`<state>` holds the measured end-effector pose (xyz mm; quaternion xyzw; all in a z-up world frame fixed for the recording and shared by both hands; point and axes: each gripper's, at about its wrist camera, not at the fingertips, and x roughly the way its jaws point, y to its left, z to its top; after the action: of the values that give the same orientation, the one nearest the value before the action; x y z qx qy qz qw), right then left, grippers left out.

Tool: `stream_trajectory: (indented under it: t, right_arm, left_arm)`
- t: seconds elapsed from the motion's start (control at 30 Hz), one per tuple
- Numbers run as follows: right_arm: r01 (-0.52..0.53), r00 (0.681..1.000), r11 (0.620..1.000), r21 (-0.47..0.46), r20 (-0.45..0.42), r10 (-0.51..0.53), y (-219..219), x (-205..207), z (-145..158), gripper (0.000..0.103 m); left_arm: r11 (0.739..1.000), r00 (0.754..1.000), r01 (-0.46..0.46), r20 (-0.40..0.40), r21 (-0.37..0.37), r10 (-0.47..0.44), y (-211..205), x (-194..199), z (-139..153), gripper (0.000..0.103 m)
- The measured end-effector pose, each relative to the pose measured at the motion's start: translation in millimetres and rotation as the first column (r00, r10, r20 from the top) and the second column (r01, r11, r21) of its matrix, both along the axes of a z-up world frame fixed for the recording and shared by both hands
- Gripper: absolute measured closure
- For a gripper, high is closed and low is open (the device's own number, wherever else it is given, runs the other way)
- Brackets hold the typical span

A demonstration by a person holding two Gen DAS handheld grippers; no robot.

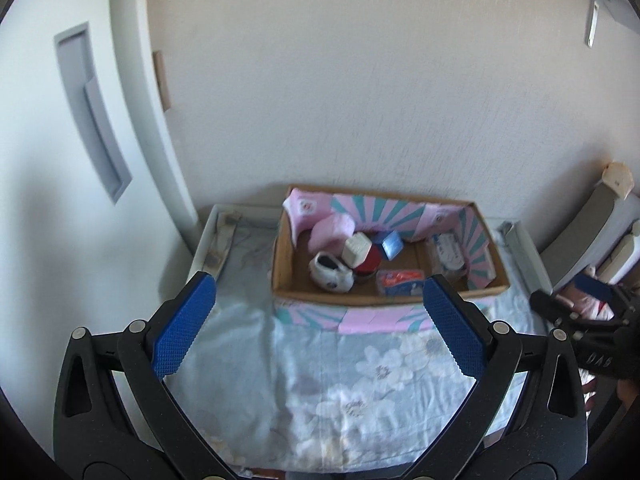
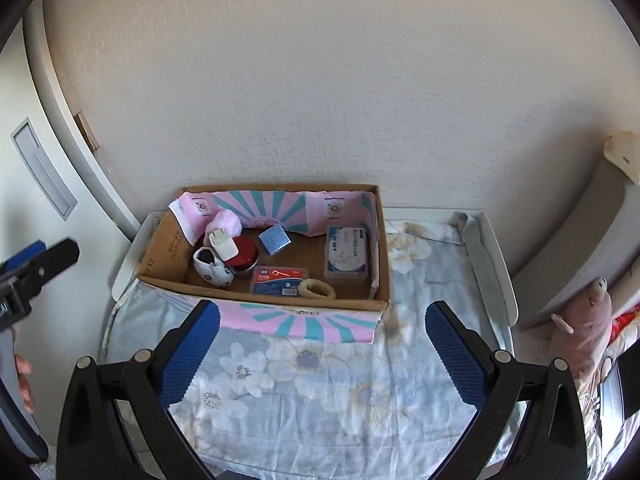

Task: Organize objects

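A cardboard box (image 2: 160, 240) with pink and teal lining stands at the back of a small table, against the wall; it also shows in the left wrist view (image 1: 282, 256). Inside lie a white baby shoe (image 2: 212, 268), a white charger (image 2: 223, 245) on a red tin (image 2: 245, 257), a blue cube (image 2: 274, 240), a pink cloth (image 2: 228, 222), a flat blue packet (image 2: 277, 280), a tape ring (image 2: 317, 290) and a clear plastic case (image 2: 347, 255). My left gripper (image 1: 320, 300) and right gripper (image 2: 322, 332) are open and empty, in front of the box.
A floral cloth (image 2: 320, 380) covers the table, which has raised white side rails (image 2: 498, 272). A white door (image 1: 60, 160) stands left. A pink plush toy (image 2: 580, 332) and bedding lie at the right.
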<state>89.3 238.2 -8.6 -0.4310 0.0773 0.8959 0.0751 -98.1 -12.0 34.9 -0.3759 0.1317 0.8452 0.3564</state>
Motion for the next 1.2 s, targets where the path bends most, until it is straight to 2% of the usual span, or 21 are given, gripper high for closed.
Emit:
stream_trajectory:
  t: [0.3,0.6,1.2]
  right_arm:
    - [0.046,0.999,0.999,-0.002,-0.011,-0.046,7.2,3.4,1.6,0.0]
    - [0.048,0.999,0.999,0.009,-0.025,-0.048,7.1,-1.1,7.0,0.0]
    - [0.069,0.997,0.997,0.023,-0.041,-0.068,11.5,-1.7,12.4,0.0]
  left_arm:
    - [1.0,0.999,0.025,0.044,-0.018,-0.024,-2.3,6.0,-21.2,0.0]
    - [0.999,0.999,0.044,0.016,-0.021,-0.044,4.6,9.4,-17.8,0.0]
    - [0.999,0.999,0.051,0.015,-0.018,-0.051,8.7,9.3,-16.3,0.0]
